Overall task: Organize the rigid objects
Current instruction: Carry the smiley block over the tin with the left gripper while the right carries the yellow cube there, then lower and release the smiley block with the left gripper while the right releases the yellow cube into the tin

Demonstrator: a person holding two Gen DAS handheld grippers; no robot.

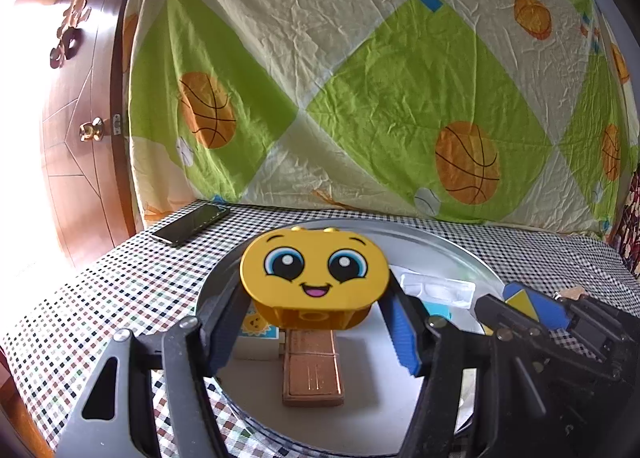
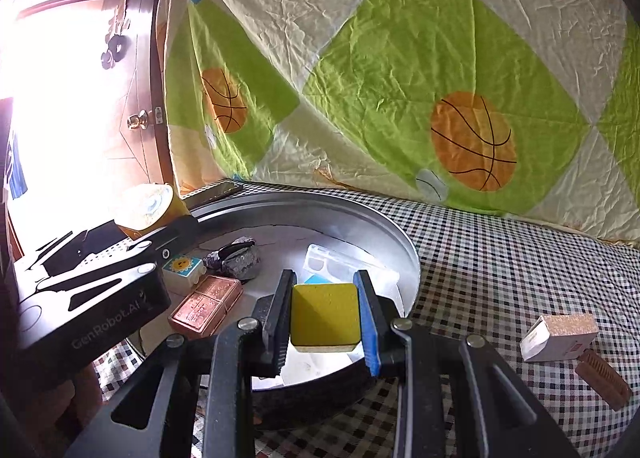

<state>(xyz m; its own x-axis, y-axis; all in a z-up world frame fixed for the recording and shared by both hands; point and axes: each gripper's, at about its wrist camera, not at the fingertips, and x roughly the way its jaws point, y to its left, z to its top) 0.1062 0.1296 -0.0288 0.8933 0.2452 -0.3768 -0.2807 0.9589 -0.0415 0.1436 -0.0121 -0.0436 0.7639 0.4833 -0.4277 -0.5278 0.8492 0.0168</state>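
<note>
A yellow smiley-face box (image 1: pixel 316 270) hangs above the round metal tray (image 1: pixel 460 254), and my left gripper (image 1: pixel 315 290) is shut on its two sides. In the right wrist view my right gripper (image 2: pixel 325 290) is shut on a small yellow square block (image 2: pixel 324 316) over the near rim of the tray (image 2: pixel 320 202). The tray holds a copper-coloured bar (image 2: pixel 206 306), a little white box with a sun picture (image 2: pixel 182 268), a dark rock (image 2: pixel 236 258) and a clear plastic case (image 2: pixel 344 262). The right gripper (image 1: pixel 520 298) shows at the tray's right edge in the left wrist view.
A black phone (image 1: pixel 192 224) lies on the checked cloth at the back left. Right of the tray sit a white and cork-coloured box (image 2: pixel 560 338) and a brown ridged piece (image 2: pixel 604 378). A patterned sheet hangs behind the table, and a wooden door stands at the left.
</note>
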